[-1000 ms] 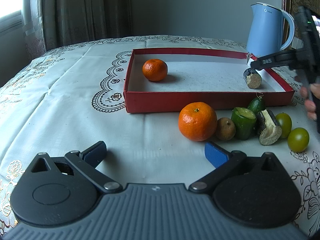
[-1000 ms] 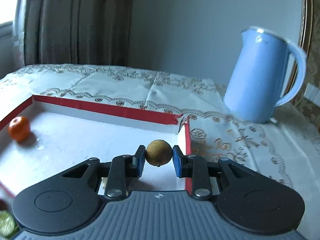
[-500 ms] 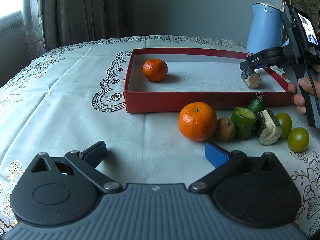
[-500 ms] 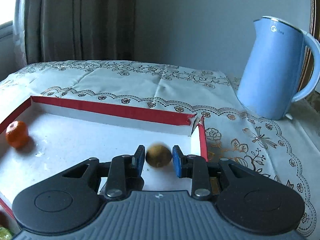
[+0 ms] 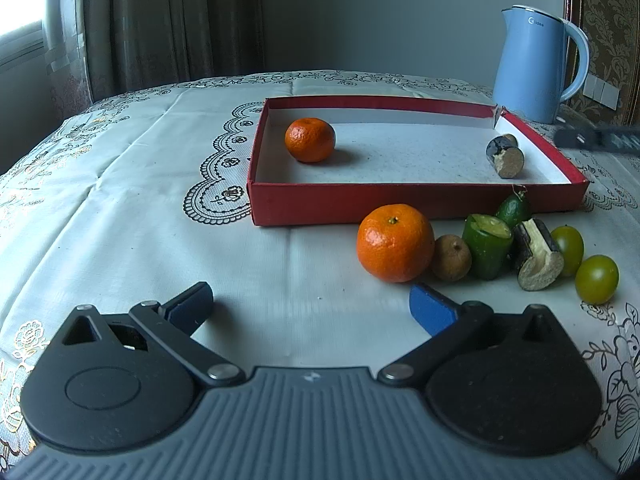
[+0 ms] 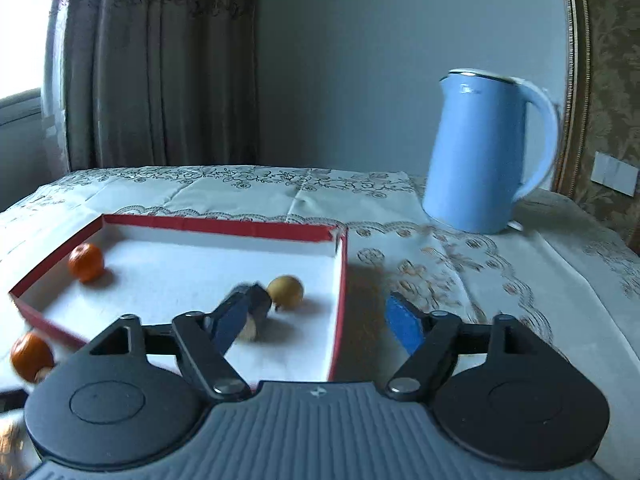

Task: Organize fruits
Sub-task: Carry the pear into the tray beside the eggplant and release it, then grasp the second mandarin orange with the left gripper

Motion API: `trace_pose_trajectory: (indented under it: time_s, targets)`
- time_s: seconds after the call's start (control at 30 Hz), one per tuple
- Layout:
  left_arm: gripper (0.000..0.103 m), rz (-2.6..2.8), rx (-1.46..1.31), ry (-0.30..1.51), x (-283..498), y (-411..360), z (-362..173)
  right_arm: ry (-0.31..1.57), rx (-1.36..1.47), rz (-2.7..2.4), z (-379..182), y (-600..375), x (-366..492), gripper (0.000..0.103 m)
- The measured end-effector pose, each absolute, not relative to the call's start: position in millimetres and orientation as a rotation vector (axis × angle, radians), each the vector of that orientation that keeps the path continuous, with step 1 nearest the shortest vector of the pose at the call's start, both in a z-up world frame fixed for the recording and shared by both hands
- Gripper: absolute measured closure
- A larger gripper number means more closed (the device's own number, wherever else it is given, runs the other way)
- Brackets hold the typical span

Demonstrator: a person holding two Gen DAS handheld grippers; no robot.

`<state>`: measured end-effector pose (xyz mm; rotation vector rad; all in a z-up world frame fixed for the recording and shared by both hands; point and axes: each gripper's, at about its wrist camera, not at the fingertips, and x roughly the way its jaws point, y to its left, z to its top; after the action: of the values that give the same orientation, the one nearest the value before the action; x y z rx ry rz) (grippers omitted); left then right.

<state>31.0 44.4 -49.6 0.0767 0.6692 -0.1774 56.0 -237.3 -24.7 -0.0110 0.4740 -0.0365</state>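
The small brown fruit [image 6: 285, 291] now lies inside the red box [image 6: 338, 300], near its right wall and just beside the dark cut piece [image 6: 256, 312] at the box's near right. The right gripper [image 6: 320, 320] has just been opening; its fingers [image 6: 404, 328] stand wide apart with nothing between them, so judge this release as complete. A small orange [image 5: 310, 139] sits at the far left of the box.

Outside the box, on the bench [image 5: 120, 208] along its near wall, a row waits: a large orange [image 5: 395, 243], a second brown fruit [image 5: 451, 257], a cut green piece [image 5: 487, 245], a dark-skinned cut piece [image 5: 538, 254], a small green fruit behind them [image 5: 513, 210], and two green tomatoes [image 5: 597, 279].

The left gripper [image 5: 310, 308] hovers near the large orange, fingers [image 5: 432, 310] open and empty.

To finish the step well:
- Draw the right gripper back clear of the box wall — the fingers must not clip the released fruit, which may roll.
- Keep well apart from the blue kettle [image 6: 480, 152] at far right.
- Take the next item from the end of the row, so that neighbours are not pushed.
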Motion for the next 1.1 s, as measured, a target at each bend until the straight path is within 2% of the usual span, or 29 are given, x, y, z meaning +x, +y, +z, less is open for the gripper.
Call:
trace_pose_trajectory:
  time_s: [0.33, 0.6, 0.67, 1.1]
  targets:
    - [0.000, -0.177, 0.077, 0.669, 31, 44, -50, 0.492, 0.000, -0.069, -45, -243, 15, 0.018]
    - [0.000, -0.176, 0.081, 0.667, 31, 44, -49, 0.573, 0.013, -0.060, -61, -245, 26, 0.017]
    - [0.000, -0.169, 0.101, 0.657, 29, 41, -49, 0.590, 0.017, -0.051, -62, -246, 29, 0.014]
    - [0.000, -0.127, 0.183, 0.625, 44, 14, -41, 0.645, 0.059, -0.037, -67, -250, 34, 0.011]
